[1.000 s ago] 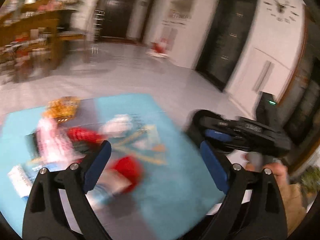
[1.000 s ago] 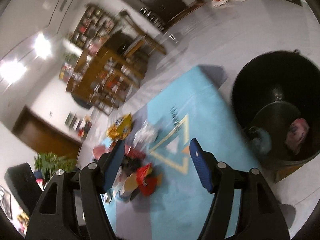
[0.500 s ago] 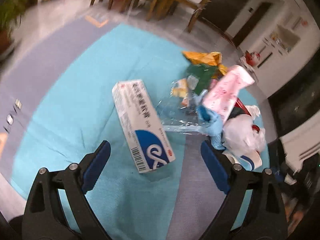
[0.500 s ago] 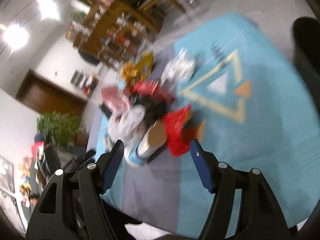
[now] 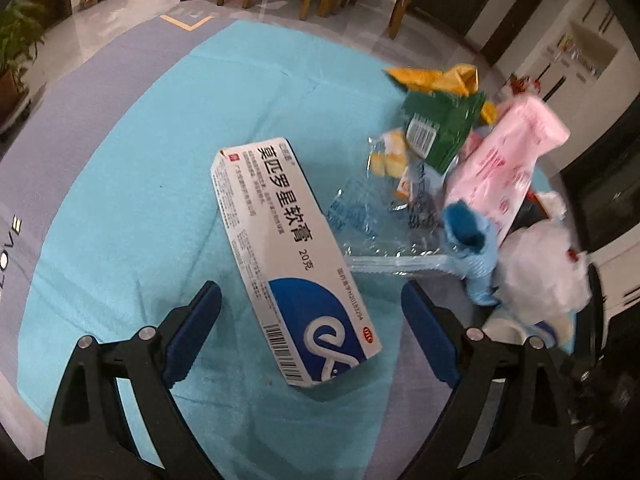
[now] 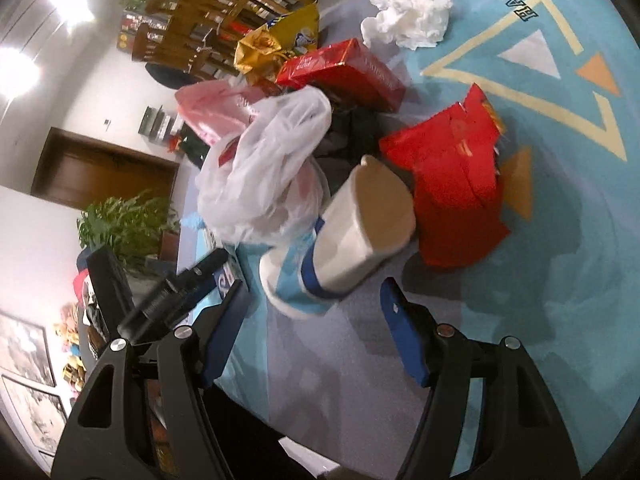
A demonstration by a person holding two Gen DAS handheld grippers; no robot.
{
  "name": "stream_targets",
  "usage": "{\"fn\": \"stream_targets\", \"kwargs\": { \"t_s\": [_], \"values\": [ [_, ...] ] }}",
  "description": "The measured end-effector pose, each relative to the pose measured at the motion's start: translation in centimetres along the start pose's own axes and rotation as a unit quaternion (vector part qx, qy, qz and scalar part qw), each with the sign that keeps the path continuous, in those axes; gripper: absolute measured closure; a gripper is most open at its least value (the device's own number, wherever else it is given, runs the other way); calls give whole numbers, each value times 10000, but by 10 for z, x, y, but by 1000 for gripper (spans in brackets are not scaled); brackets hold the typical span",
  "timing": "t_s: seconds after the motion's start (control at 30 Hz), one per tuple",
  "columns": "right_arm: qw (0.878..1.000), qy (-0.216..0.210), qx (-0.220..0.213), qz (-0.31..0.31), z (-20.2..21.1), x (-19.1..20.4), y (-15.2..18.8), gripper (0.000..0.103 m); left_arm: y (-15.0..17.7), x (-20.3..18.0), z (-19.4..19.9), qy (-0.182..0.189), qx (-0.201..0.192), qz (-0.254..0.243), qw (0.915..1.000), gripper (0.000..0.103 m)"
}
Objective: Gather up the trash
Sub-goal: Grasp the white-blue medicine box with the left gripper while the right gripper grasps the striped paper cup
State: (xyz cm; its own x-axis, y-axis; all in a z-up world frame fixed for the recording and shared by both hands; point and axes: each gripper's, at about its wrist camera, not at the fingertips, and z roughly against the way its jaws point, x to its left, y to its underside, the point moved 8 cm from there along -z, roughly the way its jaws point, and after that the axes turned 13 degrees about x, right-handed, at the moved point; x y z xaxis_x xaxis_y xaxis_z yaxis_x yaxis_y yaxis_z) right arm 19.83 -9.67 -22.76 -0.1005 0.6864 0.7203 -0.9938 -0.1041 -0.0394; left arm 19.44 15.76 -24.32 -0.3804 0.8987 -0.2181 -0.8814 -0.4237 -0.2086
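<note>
Two grippers hang open over litter on a turquoise rug [image 5: 120, 208]. Left gripper [image 5: 312, 332] straddles, without touching, the near end of a white-and-blue carton [image 5: 288, 256]; bare rug lies to its left, a crowded wrapper heap [image 5: 460, 168] to its right. Right gripper [image 6: 316, 328], jaws empty, faces a tipped paper cup [image 6: 352, 236] beside a white plastic bag [image 6: 272, 160] and red packet [image 6: 456, 184]; clear rug extends right.

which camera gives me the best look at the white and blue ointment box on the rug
The left wrist view. There the ointment box lies flat on the teal rug, fully visible with its print readable, just ahead of the open left gripper. The right wrist view shows only a blue-and-white sliver behind that gripper's body.
</note>
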Motion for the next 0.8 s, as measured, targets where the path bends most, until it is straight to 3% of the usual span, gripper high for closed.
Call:
{"fn": "stream_targets", "kwargs": {
  "t_s": [0.07,0.1,0.17,0.27,0.4,0.6,0.8],
  "values": [
    [10000,31,15,-62,-4,-1,0,35,0,-2,-5,-153,35,-32,9999,26],
    [10000,50,25,-71,-6,-1,-1,35,-1,-3,-5,-208,2,-39,9998,28],
    [9999,95,36,-63,-8,1,0,35,-4,-1,-5,-249,-45,-30,9997,40],
    [9999,114,-19,18,-7,3,0,43,-3,0,-4,-210,-72,-2,9998,46],
    [9997,135,-71,170,-2,7,2,59,5,0,0,-182,-133,-32,9997,51],
    [9991,247,-111,335,5,9,9,61,28,11,20,-81,-221,-7,9997,57],
    [9982,263,-388,383,31,10,11,62,49,0,65,-56,-731,-300,9969,57]
  ]
}}
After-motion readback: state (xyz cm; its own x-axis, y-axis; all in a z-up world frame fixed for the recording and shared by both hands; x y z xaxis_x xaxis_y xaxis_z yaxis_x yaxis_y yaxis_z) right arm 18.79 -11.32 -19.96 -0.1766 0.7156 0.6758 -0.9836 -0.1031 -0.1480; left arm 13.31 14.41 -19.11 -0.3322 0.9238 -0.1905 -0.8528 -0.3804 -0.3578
